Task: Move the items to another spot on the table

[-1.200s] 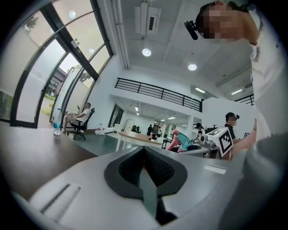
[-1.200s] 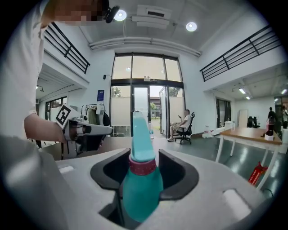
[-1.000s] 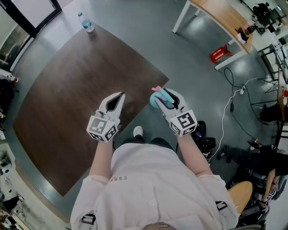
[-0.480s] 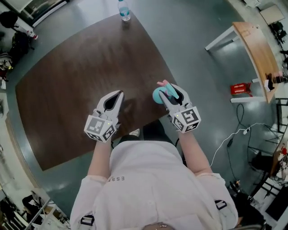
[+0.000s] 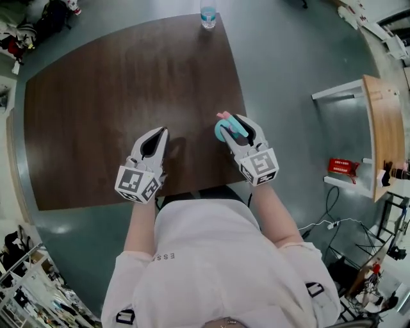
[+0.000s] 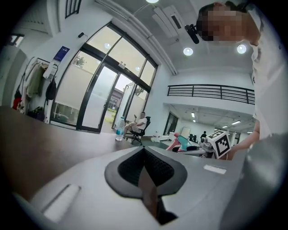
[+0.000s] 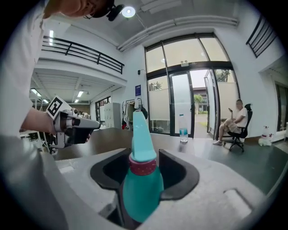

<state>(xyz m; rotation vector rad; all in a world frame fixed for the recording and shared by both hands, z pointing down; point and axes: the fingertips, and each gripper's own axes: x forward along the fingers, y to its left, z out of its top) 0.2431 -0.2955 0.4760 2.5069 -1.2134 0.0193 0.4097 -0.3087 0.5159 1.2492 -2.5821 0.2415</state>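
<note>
Item under inspection: one teal bottle (image 7: pixel 141 182) with a rounded body, a dark pink band at the neck and a tapering teal top. A pink part shows at its far end in the head view.

Location: the teal bottle sits between the jaws of the right hand-held gripper (image 5: pixel 233 126), which is clamped on its body from both sides. The neck and top stand clear beyond the jaw tips. In the head view it is over the near right part of the table (image 5: pixel 109 96), close to the right edge. Whether it touches the surface cannot be judged.

Orientation: the long axis runs along the line of the jaws. The top points away from the holder, toward the far side of the table and slightly left. In the right gripper view it appears upright in the centre of the frame.

Left hand-held gripper (image 5: pixel 156 136): jaws closed tip to tip, with nothing between them. It is over the near middle of the table, left of the right hand-held gripper and well apart from it.

Surroundings: the table top is dark brown wood. A water bottle (image 5: pixel 208 15) stands upright at the far edge, right of centre. Grey floor (image 5: pixel 288 77) surrounds the table. A seated person (image 7: pixel 236 119) is visible on a chair beyond the table.
</note>
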